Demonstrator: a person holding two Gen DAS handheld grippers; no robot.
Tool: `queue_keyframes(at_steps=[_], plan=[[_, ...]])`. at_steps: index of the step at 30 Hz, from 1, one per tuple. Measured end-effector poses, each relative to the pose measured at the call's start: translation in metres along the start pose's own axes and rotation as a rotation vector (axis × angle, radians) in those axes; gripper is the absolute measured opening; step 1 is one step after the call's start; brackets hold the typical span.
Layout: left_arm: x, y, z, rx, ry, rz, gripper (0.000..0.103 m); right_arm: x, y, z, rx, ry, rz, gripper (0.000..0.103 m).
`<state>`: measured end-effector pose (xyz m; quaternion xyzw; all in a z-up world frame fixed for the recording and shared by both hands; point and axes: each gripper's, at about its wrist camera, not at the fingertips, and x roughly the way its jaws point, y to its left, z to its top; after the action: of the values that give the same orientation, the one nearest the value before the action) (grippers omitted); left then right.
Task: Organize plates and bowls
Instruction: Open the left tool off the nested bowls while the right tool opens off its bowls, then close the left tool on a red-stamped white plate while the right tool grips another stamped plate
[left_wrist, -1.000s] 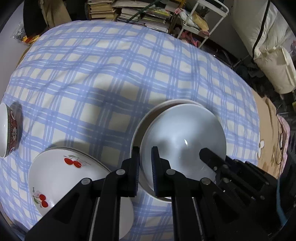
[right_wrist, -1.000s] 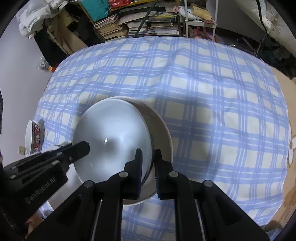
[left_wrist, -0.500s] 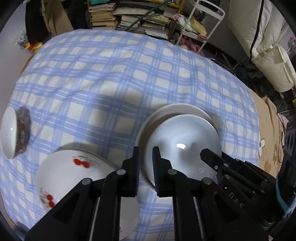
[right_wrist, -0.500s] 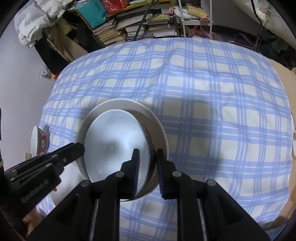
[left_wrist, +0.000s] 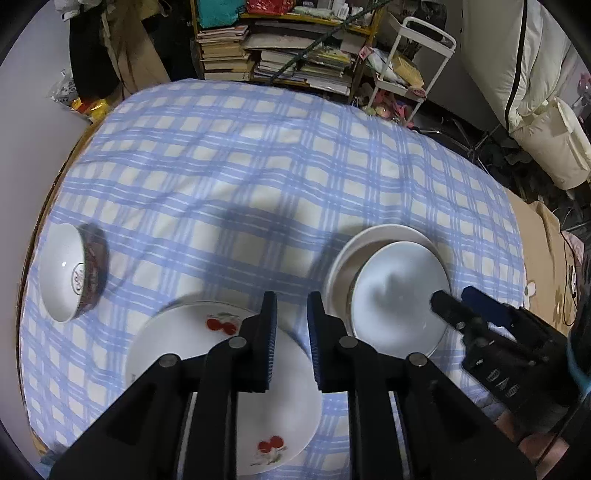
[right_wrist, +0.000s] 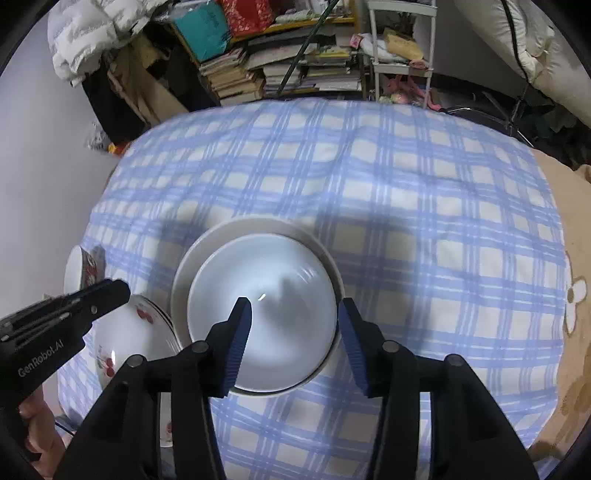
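Note:
A plain white bowl (right_wrist: 262, 314) sits inside a wider cream plate (right_wrist: 207, 258) on the checked cloth. My right gripper (right_wrist: 294, 306) hovers over the bowl's near rim. Its jaws are opening, and the pads stand clear of the rim on both sides. My left gripper (left_wrist: 291, 306) is to the left of that stack, above the far edge of a white plate with red cherries (left_wrist: 221, 369). Its jaws are opening slightly, with nothing between them. The white bowl (left_wrist: 399, 291) and the right gripper's fingertip (left_wrist: 443, 299) also show in the left wrist view.
A white bowl with a red patterned outside (left_wrist: 70, 273) lies tilted near the table's left edge. The blue checked tablecloth (left_wrist: 258, 166) covers the round table. Stacked books (left_wrist: 295, 62), a white rack (left_wrist: 417, 55) and bedding (left_wrist: 535, 92) crowd the floor beyond the far edge.
Both grippers have let go of the white bowl's rim, and it now rests in the cream plate. The left gripper rose and shifted left over the cherry plate. The right jaws spread wide.

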<state>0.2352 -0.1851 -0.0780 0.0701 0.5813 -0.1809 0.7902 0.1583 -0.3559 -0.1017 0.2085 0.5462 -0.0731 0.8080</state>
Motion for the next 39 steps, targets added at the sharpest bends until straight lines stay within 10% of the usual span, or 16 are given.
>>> queue_keyframes(at_steps=[9,16,23,39], plan=[[-0.030,0.031,0.000,-0.024,-0.045,0.047,0.027,-0.020,0.013,0.001,0.074,-0.047,0.095,0.073],[-0.050,0.071,-0.005,-0.039,-0.052,0.087,0.063,-0.028,0.052,-0.006,0.050,-0.064,0.148,0.103],[-0.071,0.117,-0.010,-0.057,-0.087,0.155,0.081,-0.029,0.089,-0.012,0.019,-0.103,0.121,0.103],[-0.094,0.222,-0.028,-0.171,-0.110,0.215,0.083,-0.024,0.171,-0.005,-0.064,-0.167,0.144,0.103]])
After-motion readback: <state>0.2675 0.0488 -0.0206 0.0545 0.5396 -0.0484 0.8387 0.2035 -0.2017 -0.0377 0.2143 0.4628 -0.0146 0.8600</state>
